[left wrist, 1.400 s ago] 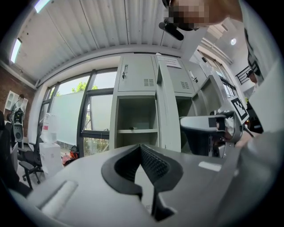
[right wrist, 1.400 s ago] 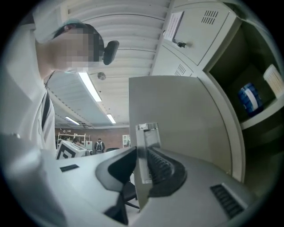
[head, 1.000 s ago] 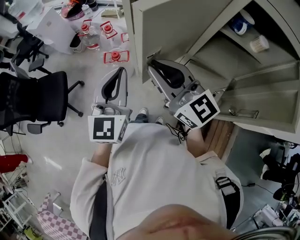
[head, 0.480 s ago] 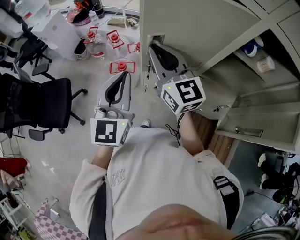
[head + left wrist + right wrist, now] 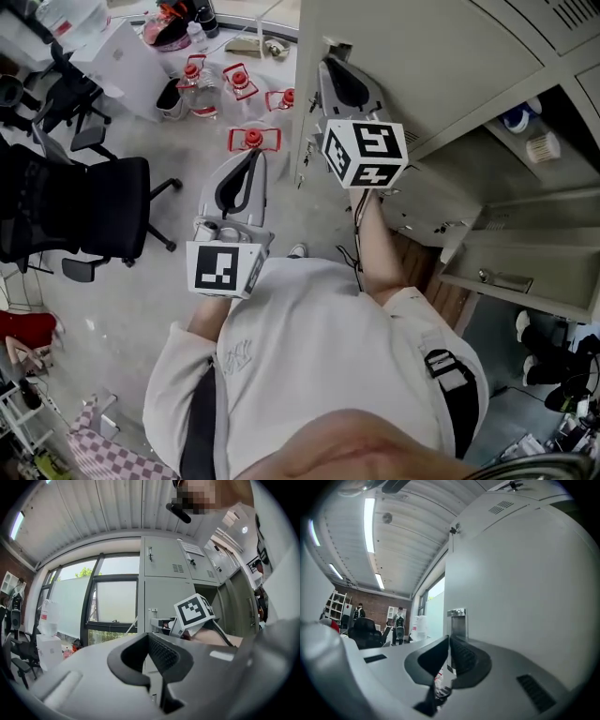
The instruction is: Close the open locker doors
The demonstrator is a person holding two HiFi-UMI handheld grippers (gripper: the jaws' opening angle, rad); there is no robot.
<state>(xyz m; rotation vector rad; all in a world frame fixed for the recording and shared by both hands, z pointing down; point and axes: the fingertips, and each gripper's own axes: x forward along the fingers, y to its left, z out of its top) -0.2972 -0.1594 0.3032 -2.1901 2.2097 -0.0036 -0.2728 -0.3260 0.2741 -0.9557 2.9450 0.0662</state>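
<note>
A tall grey locker door (image 5: 441,56) stands partly swung over its compartment; its latch plate (image 5: 336,45) sits at the free edge. My right gripper (image 5: 332,66) is shut with nothing in it, tips against the door just below the latch. In the right gripper view the jaws (image 5: 450,639) meet in front of the latch plate (image 5: 457,620) and the door (image 5: 525,597). My left gripper (image 5: 253,157) hangs shut and empty over the floor, left of the door; from its own camera (image 5: 149,637) the lockers (image 5: 164,583) are seen ahead. A lower locker door (image 5: 525,277) stands open at the right.
Behind the door a shelf holds a blue-and-white container (image 5: 517,118) and a small cup (image 5: 544,145). Bottles with red caps (image 5: 251,139) and a white box (image 5: 122,61) lie on the floor to the left. A black office chair (image 5: 75,202) stands further left.
My right gripper has moved up and away with the tall door, which has swung further over its compartment. The left gripper has barely shifted.
</note>
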